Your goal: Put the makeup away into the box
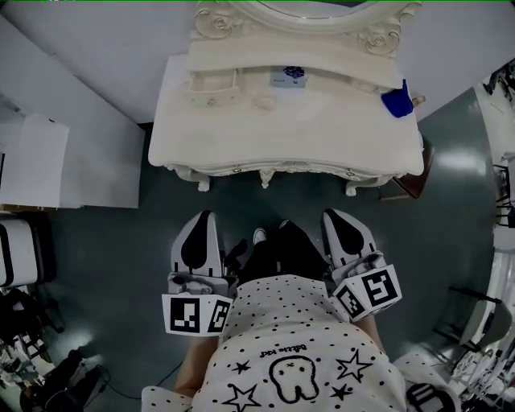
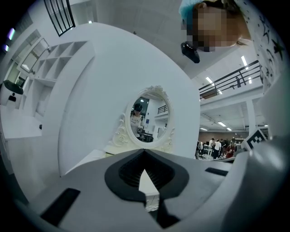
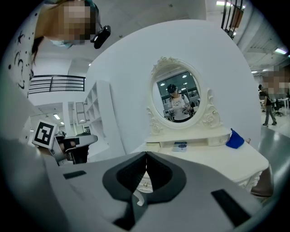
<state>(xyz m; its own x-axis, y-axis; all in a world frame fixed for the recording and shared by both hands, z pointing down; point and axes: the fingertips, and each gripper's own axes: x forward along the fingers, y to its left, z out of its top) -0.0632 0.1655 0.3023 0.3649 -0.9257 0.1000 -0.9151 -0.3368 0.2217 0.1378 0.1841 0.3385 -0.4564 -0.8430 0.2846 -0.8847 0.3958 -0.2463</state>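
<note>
Held low and near, over the floor (image 1: 121, 241), well short of the tabletop (image 1: 241, 129): both grippers, side by side. Left gripper (image 1: 203, 219): jaws pressed together, nothing between. Right gripper (image 1: 336, 216): likewise closed and empty. At the far edge of the tabletop, below the mirror (image 1: 306, 10): a small blue-printed packet (image 1: 288, 77), possibly the makeup. Left of the packet, a low railed shelf (image 1: 211, 84). At the far right corner, a blue pouch (image 1: 397, 102).
</note>
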